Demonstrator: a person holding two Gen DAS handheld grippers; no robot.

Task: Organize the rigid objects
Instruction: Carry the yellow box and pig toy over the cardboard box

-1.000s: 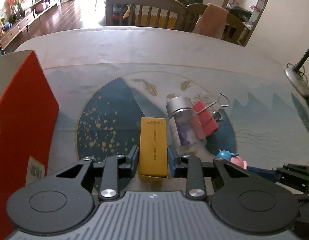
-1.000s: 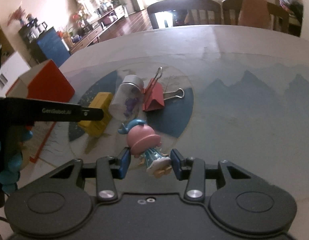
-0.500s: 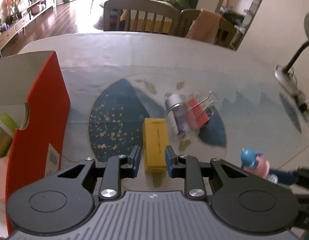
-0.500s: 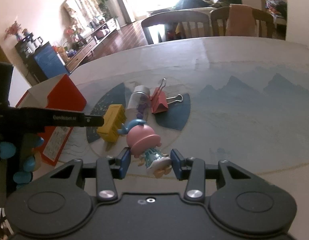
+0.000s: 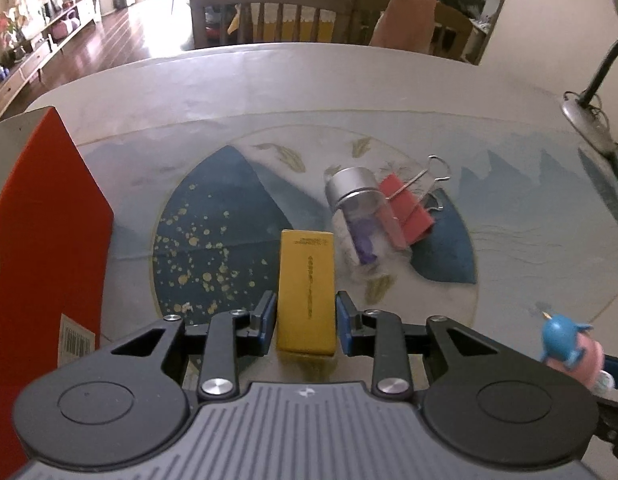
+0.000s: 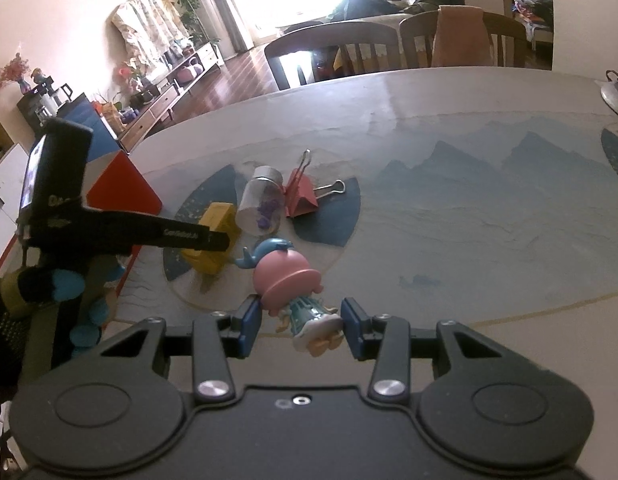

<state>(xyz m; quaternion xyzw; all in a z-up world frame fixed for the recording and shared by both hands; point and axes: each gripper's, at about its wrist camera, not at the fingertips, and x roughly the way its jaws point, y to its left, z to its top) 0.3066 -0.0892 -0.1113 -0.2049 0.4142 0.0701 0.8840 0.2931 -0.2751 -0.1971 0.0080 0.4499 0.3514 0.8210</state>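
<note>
Left wrist view first: my left gripper [image 5: 306, 317] has its blue pads pinched against both long sides of the yellow box [image 5: 307, 290], which runs straight out ahead between the fingers. Its near end hangs over a shadow on the table mat [image 5: 213, 240], so whether the box rests on the mat or rides just above it I cannot tell. To my left, close in, stands the red carton [image 5: 45, 216], barcode sticker low on its side. Off at the lower right edge peeks the pink-and-blue toy figure [image 5: 569, 350]. Farther ahead and right of the box lies the small glass jar [image 5: 359, 216] on its side, silver cap pointing away, purple bits inside, and touching its right flank sits the red binder clip [image 5: 407, 208] with its wire handles sticking out beyond.

Over to the right wrist view: my right gripper [image 6: 302, 322] is closed on the toy figure [image 6: 293, 280], pads squeezing its body, pink head with the blue whale pointing forward, feet towards me. Beyond it, the yellow box [image 6: 213, 236] shows in the left gripper's fingers, then the jar [image 6: 261, 206] and the binder clip [image 6: 303, 196] side by side. Farthest off, wooden chairs [image 6: 333, 52] line the table's far edge.
</note>
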